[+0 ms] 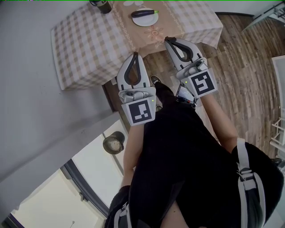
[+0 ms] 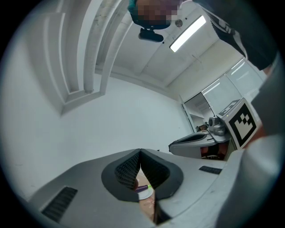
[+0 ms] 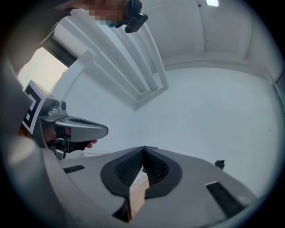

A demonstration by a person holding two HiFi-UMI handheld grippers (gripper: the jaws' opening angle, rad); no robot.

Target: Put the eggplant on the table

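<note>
A purple eggplant (image 1: 144, 13) lies on a white plate (image 1: 146, 19) on the table's checked cloth (image 1: 89, 40), at the top of the head view. Both grippers are held level in front of the person, short of the table's near edge. My left gripper (image 1: 135, 54) is shut with nothing between its pads. My right gripper (image 1: 168, 40) is also shut and empty, a little closer to the table. In the left gripper view the eggplant (image 2: 143, 189) and the plate (image 2: 147, 194) show through the gap below the closed left gripper (image 2: 140, 152). In the right gripper view the right gripper (image 3: 143, 148) is closed too.
A dark container (image 1: 101, 5) stands at the table's far edge. Wooden floor (image 1: 240, 58) runs to the right of the table, a white wall (image 1: 26, 89) to its left. A round metal object (image 1: 113, 142) sits low at the left. The left gripper (image 3: 75, 127) appears in the right gripper view.
</note>
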